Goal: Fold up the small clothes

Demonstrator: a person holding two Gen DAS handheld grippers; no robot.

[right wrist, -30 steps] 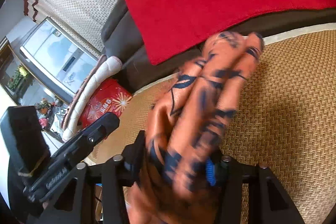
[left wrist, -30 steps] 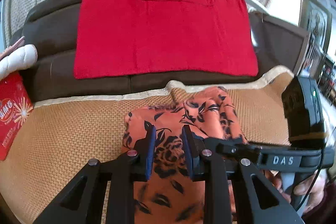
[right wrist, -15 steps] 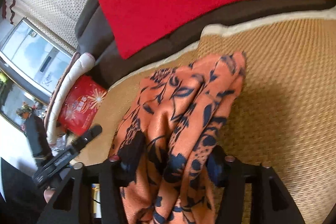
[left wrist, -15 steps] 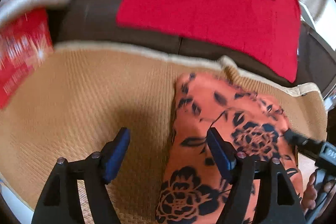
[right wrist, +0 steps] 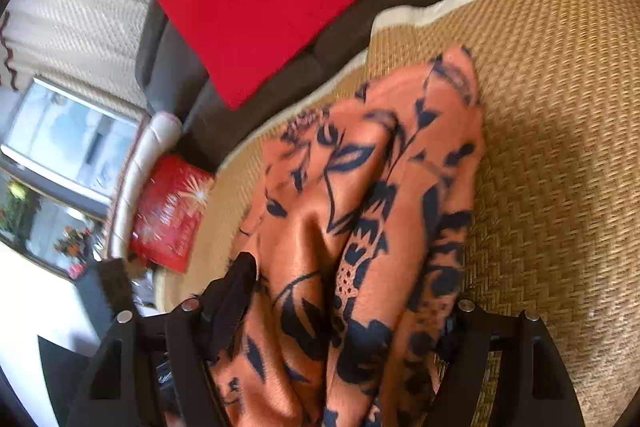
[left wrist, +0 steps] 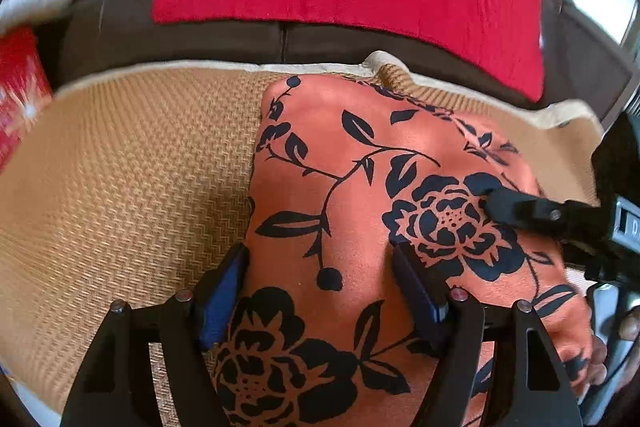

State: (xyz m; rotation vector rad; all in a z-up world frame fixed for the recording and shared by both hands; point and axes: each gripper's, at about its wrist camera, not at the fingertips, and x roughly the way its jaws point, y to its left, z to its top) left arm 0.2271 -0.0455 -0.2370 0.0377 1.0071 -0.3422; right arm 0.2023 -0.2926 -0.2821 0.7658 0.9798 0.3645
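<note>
- Left gripper (left wrist: 320, 287): its jaws, narrow a second ago, are now standing wide apart, straddling the floral garment's (left wrist: 360, 187) left edge at lower centre without pinching it.
- Right gripper (right wrist: 348, 299): its jaws are opening, letting go the bunched cloth between them.
- The garment is settling onto the woven mat (left wrist: 120, 187), so this fold looks laid down.

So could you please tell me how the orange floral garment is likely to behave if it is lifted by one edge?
The orange floral garment would probably hang limp, since it lies in soft folds on the woven mat. Its sheen suggests smooth cloth that may slip from a light grip. It looks thin, so probably light.
</note>
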